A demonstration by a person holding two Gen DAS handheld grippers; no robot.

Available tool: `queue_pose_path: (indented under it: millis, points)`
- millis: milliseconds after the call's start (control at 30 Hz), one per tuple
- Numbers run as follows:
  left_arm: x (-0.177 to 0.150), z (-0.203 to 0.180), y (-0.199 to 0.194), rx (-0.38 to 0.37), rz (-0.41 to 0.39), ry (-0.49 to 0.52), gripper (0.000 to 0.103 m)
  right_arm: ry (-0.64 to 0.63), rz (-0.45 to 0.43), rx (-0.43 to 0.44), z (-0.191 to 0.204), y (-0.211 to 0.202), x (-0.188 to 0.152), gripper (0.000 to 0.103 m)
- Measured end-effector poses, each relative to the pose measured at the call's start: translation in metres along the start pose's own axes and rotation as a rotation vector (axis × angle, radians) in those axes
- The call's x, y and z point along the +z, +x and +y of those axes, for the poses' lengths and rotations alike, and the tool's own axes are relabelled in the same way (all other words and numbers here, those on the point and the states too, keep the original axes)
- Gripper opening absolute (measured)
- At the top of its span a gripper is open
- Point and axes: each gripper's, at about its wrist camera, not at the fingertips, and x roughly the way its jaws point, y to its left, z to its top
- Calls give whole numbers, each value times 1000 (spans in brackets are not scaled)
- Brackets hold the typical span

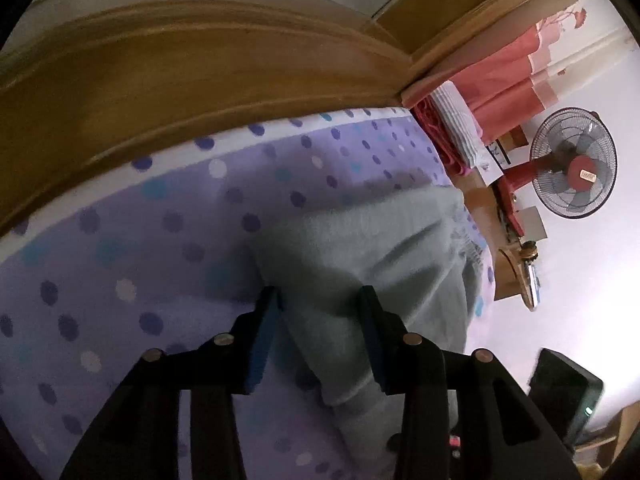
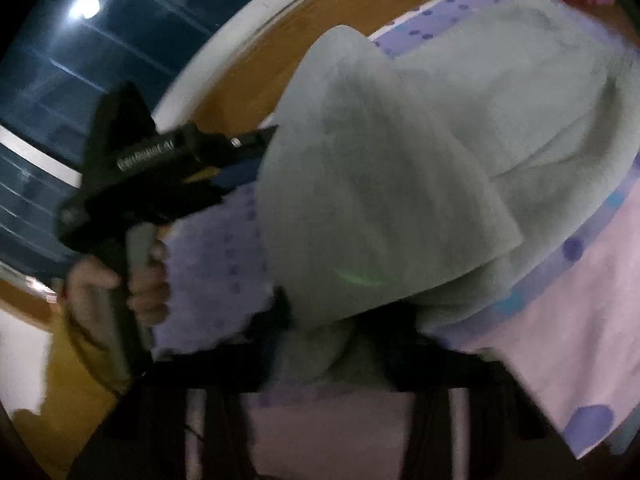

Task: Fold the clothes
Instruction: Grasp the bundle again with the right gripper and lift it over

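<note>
A soft grey-green garment [image 1: 372, 248] lies on the dotted purple bed sheet [image 1: 132, 248] by the wooden bed frame [image 1: 180, 72]. The left hand-held gripper [image 1: 320, 300] has its jaws apart over the cloth's edge. The right hand-held gripper [image 2: 344, 344] is closed, pinching a lifted fold.

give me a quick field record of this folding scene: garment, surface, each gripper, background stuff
garment: pale grey-green fleece garment, part lifted and doubled over
surface: purple polka-dot bedsheet beside wooden bed frame
left gripper: jaws apart, straddling the garment's edge, pads not visibly pressing
right gripper: fingertips hidden under cloth; shut, garment bunched at it, apparently pinched
background: red standing fan, pink curtain
</note>
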Motion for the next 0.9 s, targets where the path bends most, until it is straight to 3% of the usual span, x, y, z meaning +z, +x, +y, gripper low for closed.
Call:
queue_pose_path:
  millis: [100,233,367,500,567,667,767,900]
  points:
    - [9,-7,-3,55,-34,66,24,-65,-29,23,17,-33,-5,7]
    - [21,-2,-2,95,-49,84,23,-167,3,-66,30,-57,-22,7]
    - [13,6,0,59,-19,79,23,-133,98,-101,5,-25,-34,8]
    - [-4,13,-23,-14,-46,62,24,-97,55,-69,3,-33,-42,14]
    - [-11,20,-35,-39,-62,39,30,-130,19,-78,10,-42,-45,17]
    - [-20,25,-47,-106,-75,-1,48,-137,-27,-75,16,-51,-48,20]
    - [-29,24,-50,-191,-75,-37,49,-116,-69,-57,15,-58,-46,20]
    - [-32,10,-36,-194,-31,3,57,-75,-103,-104,10,-66,-44,25]
